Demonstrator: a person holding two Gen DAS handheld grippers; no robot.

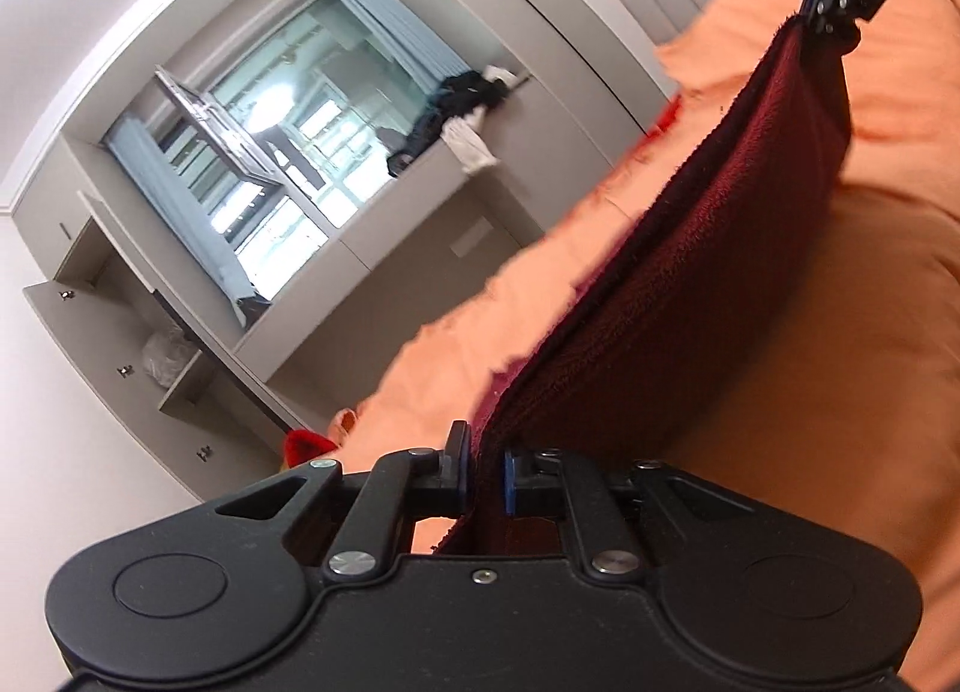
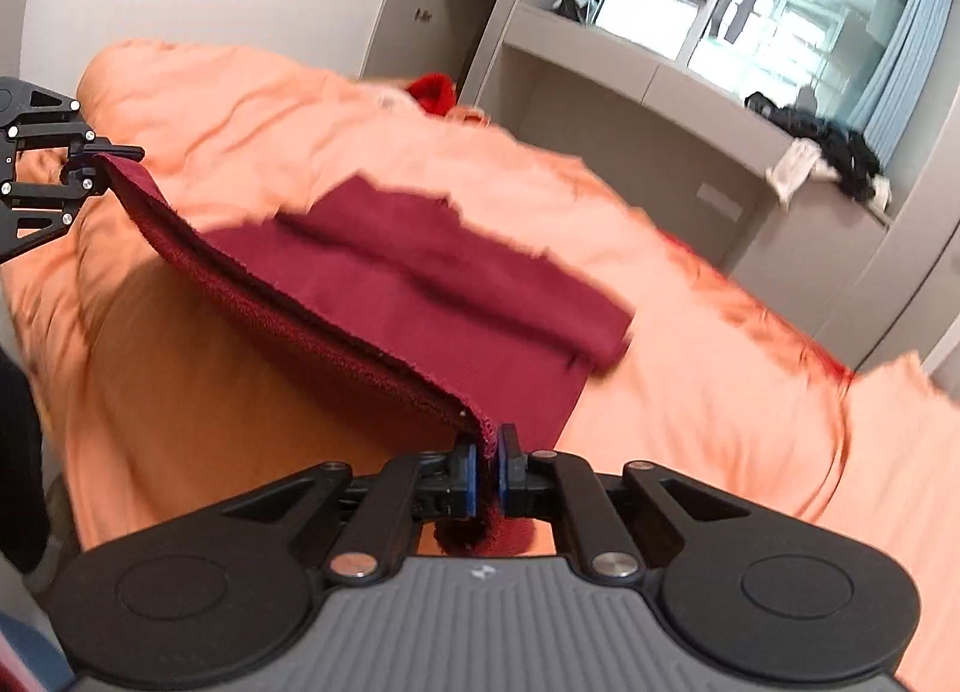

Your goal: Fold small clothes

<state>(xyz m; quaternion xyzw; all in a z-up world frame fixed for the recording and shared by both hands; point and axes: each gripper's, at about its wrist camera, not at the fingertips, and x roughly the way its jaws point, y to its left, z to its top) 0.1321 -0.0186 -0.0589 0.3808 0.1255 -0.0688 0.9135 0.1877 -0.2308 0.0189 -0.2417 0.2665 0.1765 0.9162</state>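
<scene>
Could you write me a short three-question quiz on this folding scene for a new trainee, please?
1. True or false: both grippers are shut on the dark red cloth.
2. What lies beneath the cloth: A) orange bedding, B) a wooden table, C) a tiled floor?
3. Where is the pile of dark clothes?

Key
1. True: the left gripper and the right gripper each pinch one end of an edge.
2. A, the orange bedding.
3. The dark clothes lie on the ledge by the window.

A bed [image 2: 690, 344] under a rumpled orange cover [image 2: 270, 110] carries it all; part of a dark red cloth [image 2: 480, 284] lies on it, with something bright red [image 2: 432, 92] at its far edge.
</scene>
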